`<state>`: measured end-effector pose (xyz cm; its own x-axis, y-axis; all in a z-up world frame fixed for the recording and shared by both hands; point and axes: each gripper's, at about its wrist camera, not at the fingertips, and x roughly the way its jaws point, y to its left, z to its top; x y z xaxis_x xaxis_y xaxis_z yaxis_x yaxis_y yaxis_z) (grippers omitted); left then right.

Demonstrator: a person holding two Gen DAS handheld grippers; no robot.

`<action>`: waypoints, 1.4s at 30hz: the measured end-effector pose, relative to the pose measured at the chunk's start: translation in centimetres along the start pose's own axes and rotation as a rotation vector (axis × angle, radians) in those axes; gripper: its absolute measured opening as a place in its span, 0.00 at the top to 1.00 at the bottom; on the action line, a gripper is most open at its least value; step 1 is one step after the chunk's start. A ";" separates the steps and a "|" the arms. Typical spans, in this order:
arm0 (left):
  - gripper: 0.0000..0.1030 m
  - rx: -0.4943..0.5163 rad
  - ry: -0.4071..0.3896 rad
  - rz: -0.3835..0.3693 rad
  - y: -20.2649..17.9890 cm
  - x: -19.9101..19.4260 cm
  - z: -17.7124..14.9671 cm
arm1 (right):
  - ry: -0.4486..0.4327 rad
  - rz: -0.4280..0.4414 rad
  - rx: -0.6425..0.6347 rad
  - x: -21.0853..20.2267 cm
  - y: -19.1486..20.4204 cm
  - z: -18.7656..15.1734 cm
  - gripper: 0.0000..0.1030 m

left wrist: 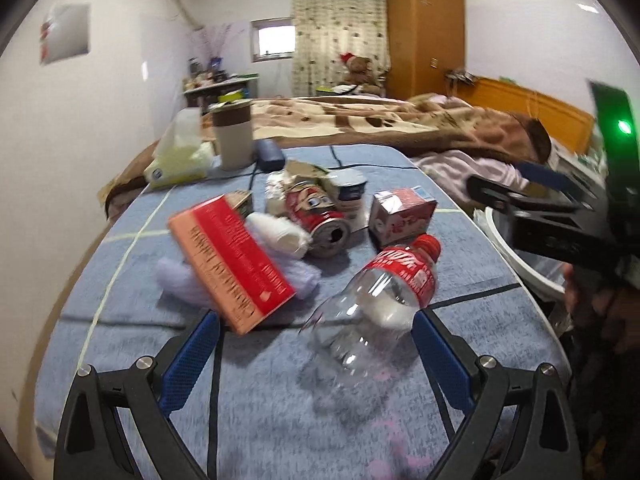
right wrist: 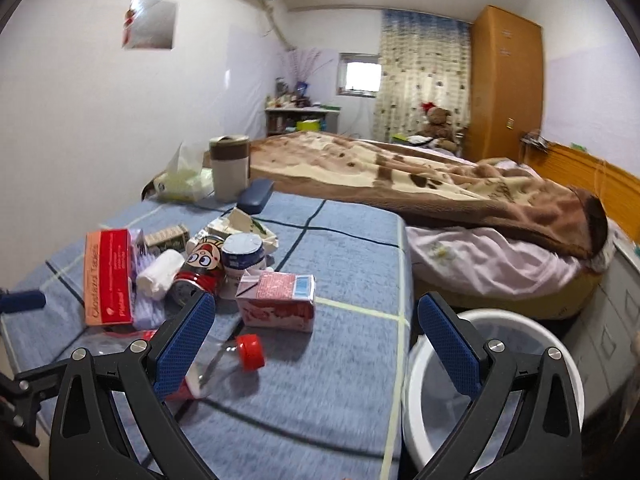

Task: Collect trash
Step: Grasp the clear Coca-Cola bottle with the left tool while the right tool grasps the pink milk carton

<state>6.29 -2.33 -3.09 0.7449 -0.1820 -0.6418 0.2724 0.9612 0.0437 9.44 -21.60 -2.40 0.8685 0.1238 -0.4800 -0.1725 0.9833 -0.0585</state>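
Trash lies on a blue cloth-covered table [left wrist: 260, 420]. A clear plastic bottle [left wrist: 372, 304] with a red cap and label lies between the open jaws of my left gripper [left wrist: 316, 340], untouched; it also shows in the right wrist view [right wrist: 224, 364]. Behind it are a red box [left wrist: 232, 264], a crushed red can [left wrist: 320, 216], a white tissue wad [left wrist: 280, 234], a pink carton [left wrist: 400, 216] and a small cup [left wrist: 350, 194]. My right gripper [right wrist: 312, 328] is open and empty, over the table edge, with the pink carton [right wrist: 276, 300] ahead. A white bin [right wrist: 496, 384] stands under its right finger.
A tissue pack [left wrist: 180, 156], a beige canister [left wrist: 234, 136] and a dark blue case [left wrist: 270, 154] stand at the table's far end. A bed [right wrist: 440, 184] with a brown blanket lies beyond. A white wall runs along the left.
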 end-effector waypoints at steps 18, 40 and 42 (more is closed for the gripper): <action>0.26 0.157 0.143 -0.110 -2.1 6.6 1.2 | 0.157 0.207 -0.080 7.3 -1.2 1.2 0.00; 0.28 -0.093 0.124 0.000 4.4 3.5 -0.9 | 0.263 0.289 -0.313 7.9 1.3 0.3 0.22; 0.28 -0.088 0.123 -0.005 4.5 3.8 -0.7 | 0.289 0.273 -0.346 8.2 1.4 0.0 0.21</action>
<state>9.95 1.42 -5.84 0.6619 -0.1650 -0.7312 0.2172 0.9759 -0.0236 16.30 -19.19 -6.36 0.6151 0.2792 -0.7374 -0.5605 0.8126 -0.1598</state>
